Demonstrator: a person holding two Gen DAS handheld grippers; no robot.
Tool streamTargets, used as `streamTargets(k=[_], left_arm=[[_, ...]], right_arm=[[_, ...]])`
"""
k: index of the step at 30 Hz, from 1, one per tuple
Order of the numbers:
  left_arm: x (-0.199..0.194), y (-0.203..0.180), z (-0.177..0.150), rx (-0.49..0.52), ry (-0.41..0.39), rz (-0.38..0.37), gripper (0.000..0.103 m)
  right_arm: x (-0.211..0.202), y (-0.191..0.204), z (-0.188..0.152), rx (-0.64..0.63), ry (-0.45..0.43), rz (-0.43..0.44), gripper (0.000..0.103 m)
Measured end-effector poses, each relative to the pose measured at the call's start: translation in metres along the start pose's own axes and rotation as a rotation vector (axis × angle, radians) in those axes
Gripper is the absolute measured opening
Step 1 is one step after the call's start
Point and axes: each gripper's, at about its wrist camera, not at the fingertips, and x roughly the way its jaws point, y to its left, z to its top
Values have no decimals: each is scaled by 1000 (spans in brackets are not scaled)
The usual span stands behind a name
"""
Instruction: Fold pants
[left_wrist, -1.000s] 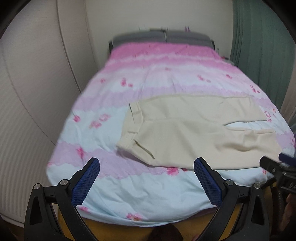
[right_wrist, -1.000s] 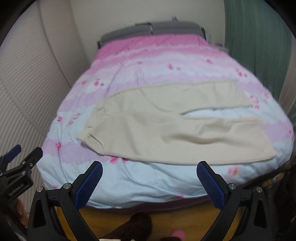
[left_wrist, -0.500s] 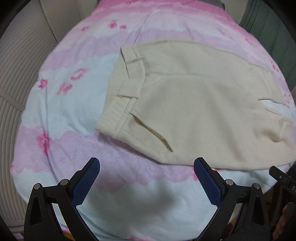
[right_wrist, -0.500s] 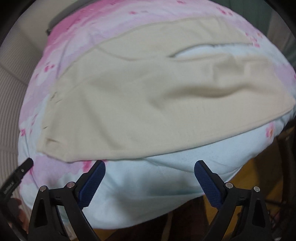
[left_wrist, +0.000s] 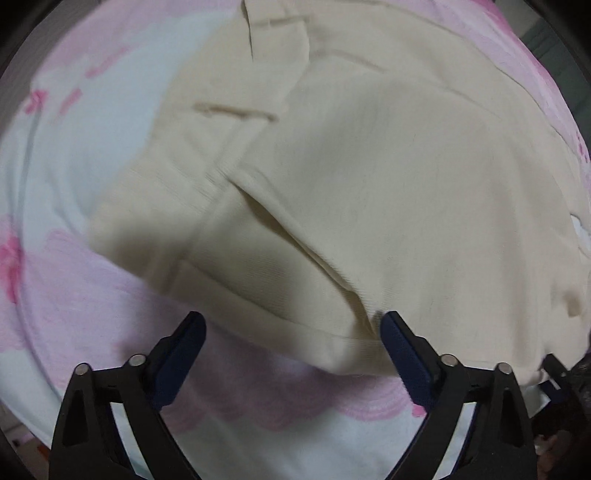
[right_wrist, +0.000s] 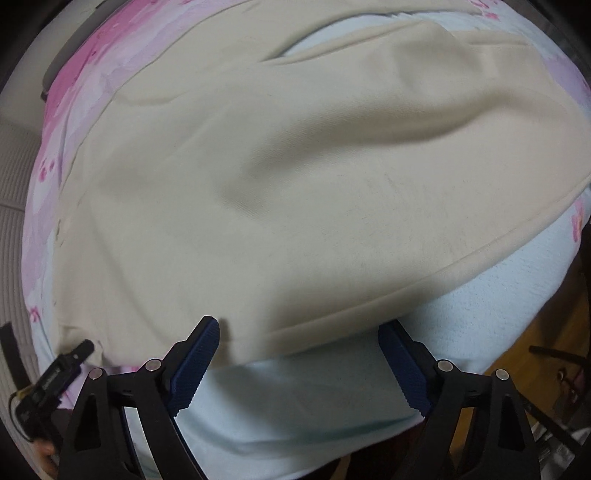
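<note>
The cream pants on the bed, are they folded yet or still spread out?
Spread out. The cream pants lie flat on the floral bedspread, both legs side by side with a gap between them; no fold shows.

Both grippers: black frames with silver screws, fingers (left_wrist: 402, 354) with ridged blue pads.

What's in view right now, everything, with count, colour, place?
pants: one, cream, spread flat on the bed, waistband end under the left wrist camera, leg end under the right.
bedspread: one, pink and pale blue with pink flowers, covering the bed under the pants.
floor: brown wood, beside the bed at right.
left gripper: one, black with blue fingers, jaws just been closing but open, over the pants' near edge, nothing pinched.
right gripper: one, same colours, jaws just been closing but open, near edge between them, unpinched.
</note>
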Motion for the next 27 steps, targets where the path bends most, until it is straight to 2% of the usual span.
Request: streamTargets(k=[3,5,7,8,9,11,12,16,20,23,27], left_arm=[[3,-4,3,3,14,-10,85],[1,-7,7,20,17,-27,64],[-6,-11,10,41,23,-47,47],[-8,-13,12,45,21,-44,39],[-15,-15,13,49,10,-34,34],[-28,-15,13,51,-9,-15,19],[-37,-14,13,48,-20,-15,18],[-80,-16,14,36,-80,-41,15],[-138,-24,17,31,-209,-65,14],[-174,-28,40,5,-305,-70,14],[-182,-32,91,-92,-360,-108,14]], right_arm=[[10,-5,2,39,3,5,86],[15,-5,2,51,8,-8,79],[18,-5,4,59,13,-23,53],[18,-5,5,66,13,-19,44],[17,-5,6,72,13,-3,28],[13,-3,9,78,25,30,20],[7,-2,10,74,19,33,16],[-43,17,16,5,-72,63,15],[-97,42,38,-54,-179,97,14],[-132,53,52,-82,-248,128,14],[-150,75,100,-157,-314,158,14]])
